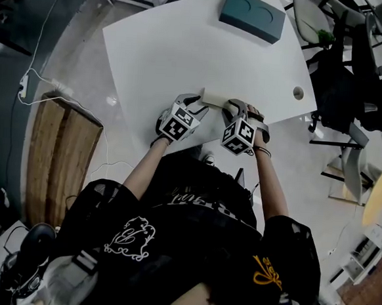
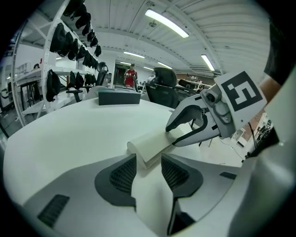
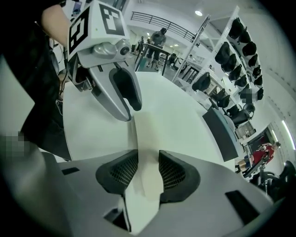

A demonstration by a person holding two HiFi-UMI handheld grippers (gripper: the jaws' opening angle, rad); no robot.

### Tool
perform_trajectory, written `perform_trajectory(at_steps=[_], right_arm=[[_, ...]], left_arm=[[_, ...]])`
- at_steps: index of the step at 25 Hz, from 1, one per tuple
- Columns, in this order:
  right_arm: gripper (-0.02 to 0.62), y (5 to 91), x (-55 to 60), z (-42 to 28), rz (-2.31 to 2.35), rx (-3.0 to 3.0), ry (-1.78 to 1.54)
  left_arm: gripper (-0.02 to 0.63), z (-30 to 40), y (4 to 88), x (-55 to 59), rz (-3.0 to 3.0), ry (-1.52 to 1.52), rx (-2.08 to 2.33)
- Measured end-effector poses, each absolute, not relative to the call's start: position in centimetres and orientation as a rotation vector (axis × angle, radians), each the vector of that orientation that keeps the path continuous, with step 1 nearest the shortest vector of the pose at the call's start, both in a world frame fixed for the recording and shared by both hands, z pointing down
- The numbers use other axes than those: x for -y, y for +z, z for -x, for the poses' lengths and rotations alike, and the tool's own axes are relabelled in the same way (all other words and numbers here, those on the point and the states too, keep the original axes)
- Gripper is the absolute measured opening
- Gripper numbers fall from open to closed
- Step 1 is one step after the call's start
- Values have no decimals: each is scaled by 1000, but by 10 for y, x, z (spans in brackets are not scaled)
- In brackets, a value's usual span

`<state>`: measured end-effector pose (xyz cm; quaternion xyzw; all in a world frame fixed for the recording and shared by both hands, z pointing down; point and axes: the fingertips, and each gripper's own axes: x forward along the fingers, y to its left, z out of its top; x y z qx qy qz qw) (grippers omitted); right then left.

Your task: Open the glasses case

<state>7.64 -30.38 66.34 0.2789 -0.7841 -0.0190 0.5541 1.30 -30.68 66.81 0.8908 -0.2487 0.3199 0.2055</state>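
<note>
Long cream hard-shell glasses case (image 2: 155,140) lies closed and flat on the white curved-edge table (image 1: 180,42), close to its near edge and right in front of the person, with a gripper at each end. Left gripper (image 2: 149,162) has its jaws spread wide with the case's rounded end sitting at the tips between the ribbed black pads; right gripper (image 3: 149,159) is also spread, the other end of the case running in between its pads. Dark teal rectangular box (image 1: 252,14) sits well apart at the table's far edge
</note>
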Motion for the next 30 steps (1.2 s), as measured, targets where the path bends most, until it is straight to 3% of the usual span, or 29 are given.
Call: perform_trajectory(at_steps=[10,17,20,30], right_arm=[[149,662,305,-77,-671,1869,-1],[100,640,315,-79,-754,1919,17],[46,622,333,-85,-839,1906,-6],[60,632,390,-112,-932,1885,100]], left_arm=[[156,-17,692,312,-2461,972,720],[148,-18,692,311,-2468,994,710],[148,-19,692,310,-2468,996,711],[144,-20,693,311,-2456,993,701]])
